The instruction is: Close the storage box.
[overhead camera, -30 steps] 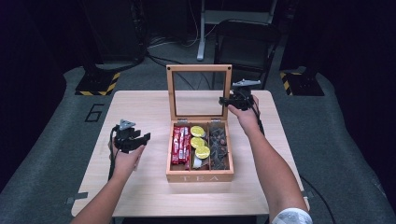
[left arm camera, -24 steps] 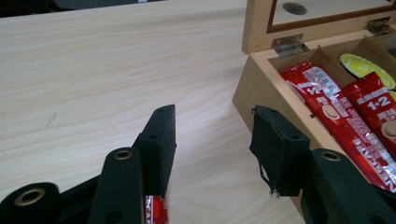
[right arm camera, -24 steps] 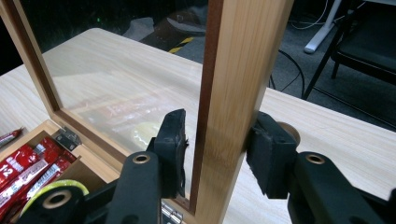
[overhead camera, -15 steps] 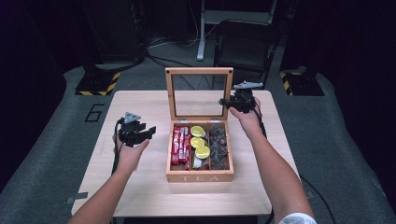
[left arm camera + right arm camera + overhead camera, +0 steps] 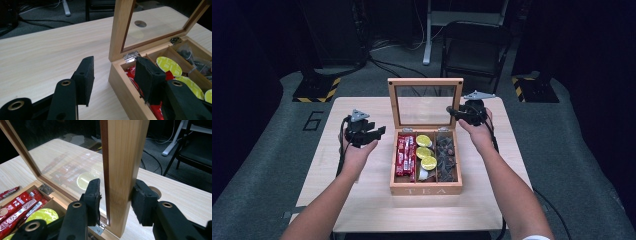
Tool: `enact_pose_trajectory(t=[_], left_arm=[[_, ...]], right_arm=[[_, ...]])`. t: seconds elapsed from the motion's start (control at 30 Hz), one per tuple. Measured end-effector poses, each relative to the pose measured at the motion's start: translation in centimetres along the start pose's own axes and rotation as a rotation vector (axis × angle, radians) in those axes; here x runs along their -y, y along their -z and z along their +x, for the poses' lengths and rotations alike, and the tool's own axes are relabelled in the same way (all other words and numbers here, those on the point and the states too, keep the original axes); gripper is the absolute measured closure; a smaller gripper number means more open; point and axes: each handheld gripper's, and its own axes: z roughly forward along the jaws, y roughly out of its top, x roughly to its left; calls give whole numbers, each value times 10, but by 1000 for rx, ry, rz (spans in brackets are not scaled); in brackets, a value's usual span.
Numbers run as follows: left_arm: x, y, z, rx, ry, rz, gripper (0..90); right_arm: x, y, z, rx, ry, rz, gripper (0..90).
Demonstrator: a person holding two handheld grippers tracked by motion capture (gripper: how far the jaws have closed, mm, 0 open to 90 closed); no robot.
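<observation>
Change: since a second ago the left gripper [image 5: 373,134] has moved from the bench's left side toward the tea box [image 5: 426,189]; the right gripper [image 5: 455,113] has stayed at the lid [image 5: 426,103], which is as upright as before.
Meaning: likely the left comes in to reach the box's contents or steady its wall while the right keeps the lid open; nothing has been lifted out yet.
Right jaws: set astride the lid's right wooden frame post [image 5: 122,170]; the outer pad touches the wood, the inner one stands a sliver off the glass side, so the hold looks light.
Left jaws: wide open, holding nothing; the box's near-left corner sits between and just ahead of them.
Box, from the left jaws: just beyond the right jaw lie red sachets [image 5: 130,72], then yellow round packets [image 5: 169,66], then dark bags farther right.
Look: pale wood, "TEA" on the front wall, glass-paned lid on metal hinges [image 5: 130,56], three compartments, all filled.
Bench: light wood [image 5: 362,200].
</observation>
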Motion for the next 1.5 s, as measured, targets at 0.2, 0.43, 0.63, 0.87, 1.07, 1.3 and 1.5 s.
enact_pose_trajectory(t=[0.2,0.43,0.63,0.87,1.07,1.3,1.5], left_arm=[[-13,0,0,5,0,-13,501],[-24,1,-5,16,-8,-39,494],[-31,4,-11,33,-10,-49,495],[-43,7,-17,43,-26,-76,494],[-52,13,-26,64,-36,-117,493],[-56,19,-35,84,-68,-140,528],[-57,26,-40,78,-99,-161,588]], right_arm=[[2,4,2,-1,18,-3,601],[5,10,7,-2,30,1,598],[7,12,8,-4,56,-5,598],[9,15,10,-2,62,-8,597],[13,20,13,-2,73,-16,595],[17,25,16,2,103,-10,624],[22,28,16,6,92,-20,624]])
